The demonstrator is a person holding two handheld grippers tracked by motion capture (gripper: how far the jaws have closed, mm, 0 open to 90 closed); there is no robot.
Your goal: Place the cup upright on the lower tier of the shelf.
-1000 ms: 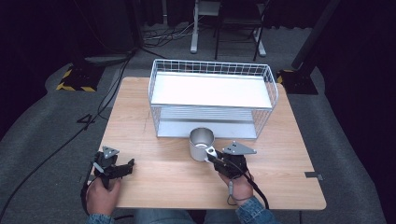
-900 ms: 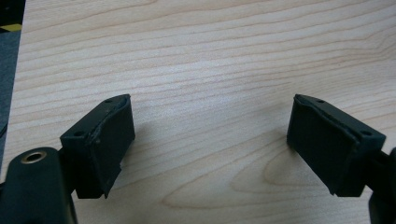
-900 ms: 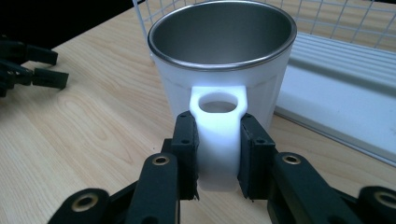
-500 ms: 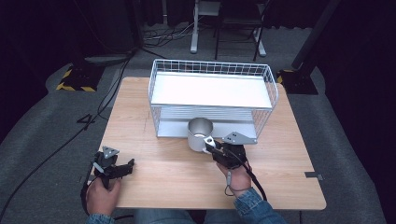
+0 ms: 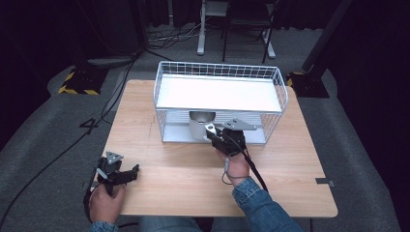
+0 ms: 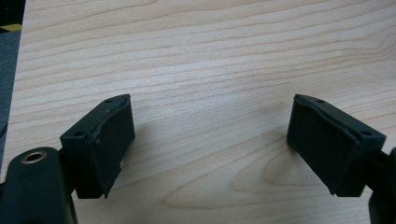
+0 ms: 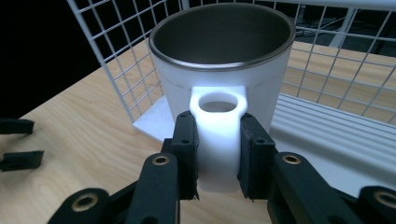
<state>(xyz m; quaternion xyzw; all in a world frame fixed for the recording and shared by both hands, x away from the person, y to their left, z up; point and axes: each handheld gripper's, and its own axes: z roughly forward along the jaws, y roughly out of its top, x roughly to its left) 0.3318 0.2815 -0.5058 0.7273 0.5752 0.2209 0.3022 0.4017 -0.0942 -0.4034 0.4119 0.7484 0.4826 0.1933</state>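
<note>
Mug [image 7: 219, 70] clamped by its white handle in my right hand-held gripper [image 7: 218, 154], jaws pressing both sides of the handle. Mug upright, white outside, steel inside, sitting at the open front of the wire rack's [image 5: 220, 72] lower shelf, under the white top shelf. Left hand-held gripper [image 6: 210, 140] released, jaws wide apart over bare desk [image 6: 210, 56]; in the high view it's near the desk's front-left corner, well apart from the rack.

Bright overhead light; mug handle [image 7: 218, 135] overexposed, surroundings dark.
</note>
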